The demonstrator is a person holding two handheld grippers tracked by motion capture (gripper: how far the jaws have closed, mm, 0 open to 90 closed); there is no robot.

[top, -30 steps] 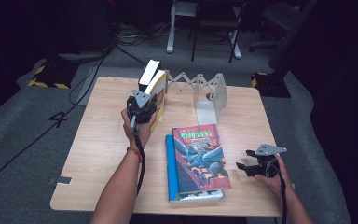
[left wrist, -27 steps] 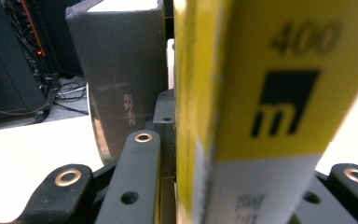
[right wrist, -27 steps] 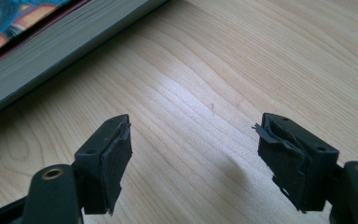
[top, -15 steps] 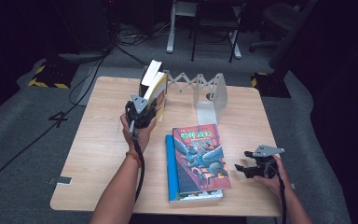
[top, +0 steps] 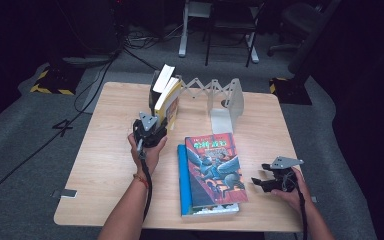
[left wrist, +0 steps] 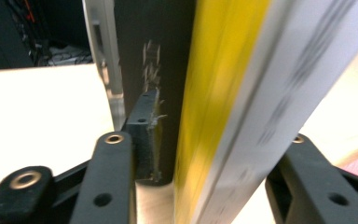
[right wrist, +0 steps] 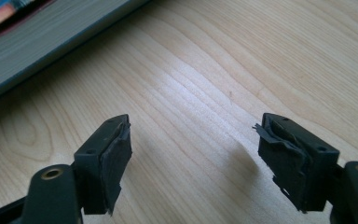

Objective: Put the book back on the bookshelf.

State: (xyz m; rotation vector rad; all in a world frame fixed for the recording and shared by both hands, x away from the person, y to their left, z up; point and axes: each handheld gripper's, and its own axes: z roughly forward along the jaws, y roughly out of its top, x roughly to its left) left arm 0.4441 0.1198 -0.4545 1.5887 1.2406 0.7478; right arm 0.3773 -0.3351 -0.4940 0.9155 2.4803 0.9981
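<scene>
From above, the left gripper (top: pixel 156 127) sets a yellow book (top: pixel 169 100) upright against the rack (top: pixel 225 100) at the worktop's (top: pixel 105 150) far side. In the left gripper view its jaws have just been opening, the book (left wrist: pixel 223 93) between them; back out straight so it stays standing. In the right gripper view, the right gripper (right wrist: pixel 193 158) rests with jaws open and empty beside the flat book (right wrist: pixel 37 32).

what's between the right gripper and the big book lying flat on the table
Nothing: bare tabletop separates the open right gripper from the book, as the right gripper view shows.

yellow book (left wrist: pixel 214 107) blurred, top cut off, title unreadable
</scene>
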